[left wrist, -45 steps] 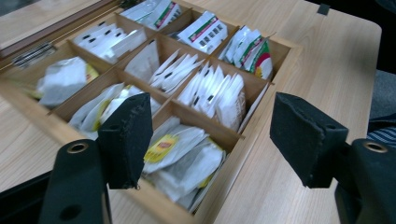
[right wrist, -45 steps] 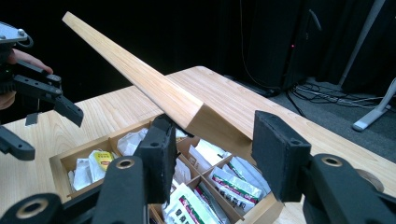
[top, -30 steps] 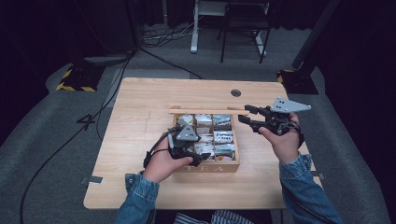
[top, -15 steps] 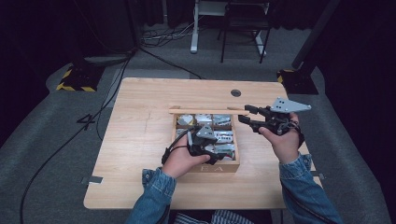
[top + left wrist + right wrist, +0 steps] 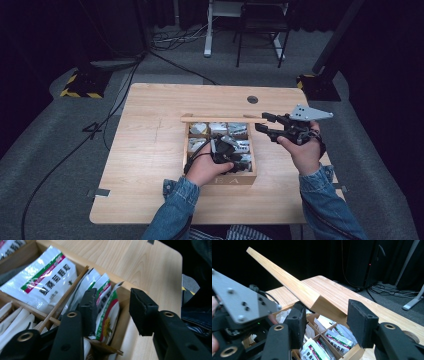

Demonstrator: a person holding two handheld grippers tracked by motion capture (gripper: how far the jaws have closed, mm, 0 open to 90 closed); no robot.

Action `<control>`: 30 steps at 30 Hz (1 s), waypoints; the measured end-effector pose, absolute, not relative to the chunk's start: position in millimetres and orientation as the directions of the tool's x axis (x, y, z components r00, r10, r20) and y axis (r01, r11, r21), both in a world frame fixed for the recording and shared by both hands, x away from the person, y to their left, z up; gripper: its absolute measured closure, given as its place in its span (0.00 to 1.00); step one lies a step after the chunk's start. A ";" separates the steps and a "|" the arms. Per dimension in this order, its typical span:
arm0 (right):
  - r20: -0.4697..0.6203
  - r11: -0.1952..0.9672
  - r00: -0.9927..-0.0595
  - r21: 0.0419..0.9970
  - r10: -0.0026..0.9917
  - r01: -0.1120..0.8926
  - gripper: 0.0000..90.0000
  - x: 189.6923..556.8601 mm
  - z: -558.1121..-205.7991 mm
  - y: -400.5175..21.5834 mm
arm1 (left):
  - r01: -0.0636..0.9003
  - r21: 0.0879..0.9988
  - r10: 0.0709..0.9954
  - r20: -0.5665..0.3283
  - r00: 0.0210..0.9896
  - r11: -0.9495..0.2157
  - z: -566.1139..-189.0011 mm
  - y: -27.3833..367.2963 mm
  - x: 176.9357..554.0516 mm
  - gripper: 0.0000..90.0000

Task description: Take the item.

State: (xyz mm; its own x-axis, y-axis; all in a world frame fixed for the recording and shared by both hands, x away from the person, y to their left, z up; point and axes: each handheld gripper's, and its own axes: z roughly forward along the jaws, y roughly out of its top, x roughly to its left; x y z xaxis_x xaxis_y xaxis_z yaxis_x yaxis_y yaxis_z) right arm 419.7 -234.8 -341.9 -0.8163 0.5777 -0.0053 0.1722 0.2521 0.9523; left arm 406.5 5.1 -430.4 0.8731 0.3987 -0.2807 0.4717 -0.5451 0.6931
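A light wooden table [image 5: 150,150] fills the middle of the high view, with a round dark grommet hole [image 5: 252,99] near its far edge. Beyond it, on the grey floor, stand a white desk leg [image 5: 207,30] and a black chair [image 5: 260,30], and a yellow-and-black striped block [image 5: 80,87] lies at the left.

At the table's centre sits a wooden compartment box [image 5: 227,179], its hinged lid [image 5: 287,281] raised and standing upright along the far side. Thin dividers split it into cells packed with white sachets [image 5: 42,280] bearing green and red stripes and printed characters.

The left gripper [image 5: 112,305] is low in the near right cell, jaws spread, one jaw pushed in among the upright sachets and the other outside the box wall. The right gripper [image 5: 324,320] hovers at the right of the box, jaws apart and holding nothing, facing the lid's end.
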 end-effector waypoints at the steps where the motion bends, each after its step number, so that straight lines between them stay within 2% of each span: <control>1: -0.005 0.252 -0.817 0.952 0.577 0.172 0.56 419.7 -341.9 -234.8 | 0.489 0.685 0.397 -0.306 0.866 -0.540 -432.0 4.3 407.7 0.69; 4: -0.006 0.253 -0.817 0.952 0.577 0.172 0.56 419.8 -341.9 -234.9 | 0.498 0.671 0.401 -0.311 0.862 -0.550 -434.8 3.4 409.3 0.75; 16: -0.005 0.252 -0.816 0.952 0.578 0.173 0.56 419.9 -341.8 -234.8 | 0.514 0.634 0.388 -0.340 0.857 -0.578 -444.8 0.0 413.0 0.83; 21: -0.002 0.250 -0.817 0.952 0.577 0.174 0.56 420.0 -342.0 -234.9 | 0.518 0.624 0.381 -0.353 0.855 -0.585 -447.4 0.4 412.5 0.97; 30: 0.002 0.247 -0.818 0.953 0.576 0.176 0.56 420.4 -342.2 -235.1 | 0.474 0.655 0.352 -0.320 0.880 -0.588 -439.9 1.5 409.6 0.99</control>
